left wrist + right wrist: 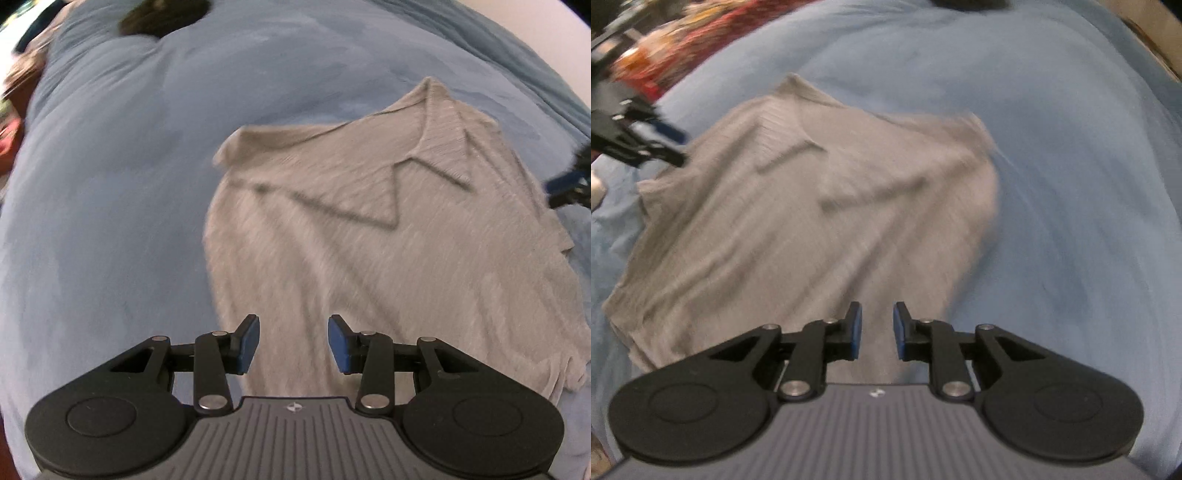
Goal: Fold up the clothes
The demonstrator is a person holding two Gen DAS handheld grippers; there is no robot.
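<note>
A beige ribbed collared shirt (388, 229) lies spread on a blue bedsheet (110, 221), collar toward the far side. My left gripper (293, 341) hovers above the shirt's lower part, jaws open, nothing between the blue pads. In the right wrist view the same shirt (798, 221) lies left of centre. My right gripper (877, 328) hangs over its lower right edge with a narrow gap between the pads and no cloth in it. Each gripper shows in the other's view: the right gripper (570, 181) at the shirt's right edge, the left gripper (646, 140) at its left.
The blue sheet (1071, 184) covers the bed all around the shirt. A dark object (162, 16) lies at the far edge of the bed. Red and orange patterned fabric (683, 48) lies beyond the sheet at the upper left of the right wrist view.
</note>
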